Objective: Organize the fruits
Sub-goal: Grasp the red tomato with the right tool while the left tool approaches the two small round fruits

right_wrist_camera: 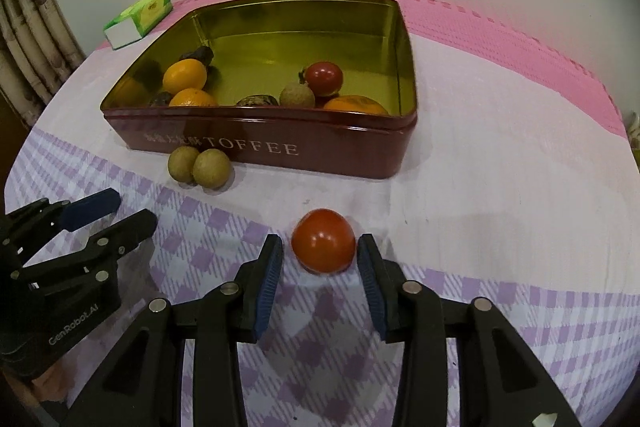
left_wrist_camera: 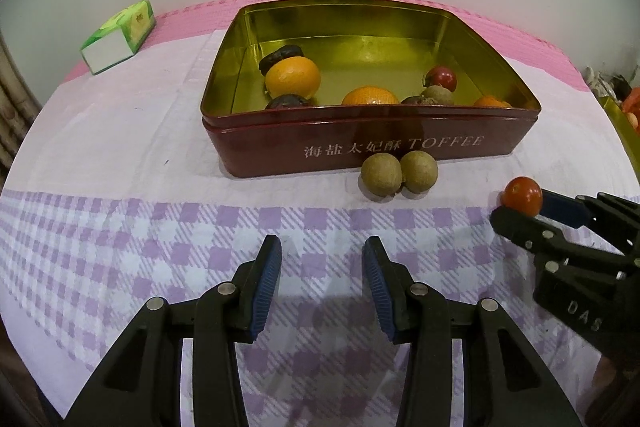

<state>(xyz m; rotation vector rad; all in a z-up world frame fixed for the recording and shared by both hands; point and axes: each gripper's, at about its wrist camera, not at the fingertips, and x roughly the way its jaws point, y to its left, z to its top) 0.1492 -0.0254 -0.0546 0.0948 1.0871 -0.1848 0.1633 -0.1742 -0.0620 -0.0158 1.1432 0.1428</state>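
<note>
The left tongs (left_wrist_camera: 322, 283) hang released above the checked cloth (left_wrist_camera: 120, 247) on the worktop, gripping nothing. Beyond them two brownish fruits (left_wrist_camera: 398, 172) touch the toffee tin (left_wrist_camera: 360, 147). Further right, the red tomato (right_wrist_camera: 323, 246) rests on the cloth between the right tongs (right_wrist_camera: 320, 279), their pads not clamping it.
</note>
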